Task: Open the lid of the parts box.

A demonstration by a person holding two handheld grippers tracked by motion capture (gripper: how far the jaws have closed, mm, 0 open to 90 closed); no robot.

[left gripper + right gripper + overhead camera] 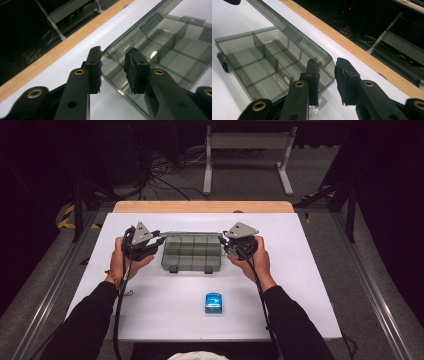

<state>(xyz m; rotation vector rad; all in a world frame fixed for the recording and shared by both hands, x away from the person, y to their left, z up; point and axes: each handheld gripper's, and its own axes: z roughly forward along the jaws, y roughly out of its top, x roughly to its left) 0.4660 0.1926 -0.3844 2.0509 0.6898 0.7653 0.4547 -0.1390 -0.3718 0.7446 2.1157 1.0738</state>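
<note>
Smoky grey see-through organizer box (191, 252) at the middle of the high view, on the white table top (165, 310), divided by thin walls into rows of small compartments, two dark latches along its near edge. Lid (140, 27) raised and tilted, seen as a clear slanting pane running to the upper right of the left gripper view and across the upper left of the right gripper view (287, 30).

Left gripper (113, 63) at the lid's corner, tongs apart, the corner between the pads without either pressing on it. Right gripper (327, 72) at the opposite corner, tongs likewise apart, the rounded lid corner just beside the left pad; contact there hard to make out.

In the high view, left gripper (142, 242) at the box's left end, right gripper (240, 242) at its right end, jaw tips hidden under the grey plates and hands. Small blue object (214, 303) lower centre, too blurred to identify. Compartment contents unclear through the tinted plastic. Wooden table edge (202, 206) beyond.
</note>
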